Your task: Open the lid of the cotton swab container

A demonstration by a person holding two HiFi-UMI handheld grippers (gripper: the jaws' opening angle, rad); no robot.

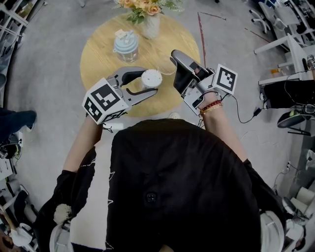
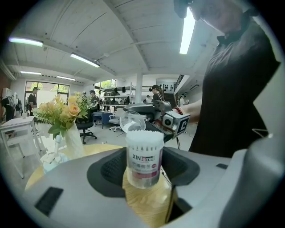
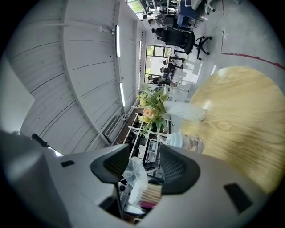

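Left gripper [image 2: 143, 156] is clamped on the cotton swab container [image 2: 143, 168], one dark pad against each side of the clear cylinder, at the centre of the left gripper view. Its mouth is uncovered and packed to the rim with white cotton swabs [image 2: 143, 135], tips upward; a red and white label wraps its lower half. Wood grain shows under its base, though contact with the surface cannot be judged. Right gripper [image 3: 146, 156] grips the clear lid [image 2: 132, 120], which hangs tilted just behind and above the upper left of the open mouth. In the right gripper view the lid sits between the jaws at lower centre, against the left-hand pad, with swab sticks showing just below it. In the head view the container is at the lower edge of the round wooden table [image 1: 106, 49], centre frame, between the two grippers. Further up the table stands a glass jar [image 1: 127, 55] with a pale blue cap [image 1: 125, 43], its contents not readable. At top centre a white vase [image 1: 150, 25] holds peach and yellow flowers [image 1: 142, 7]
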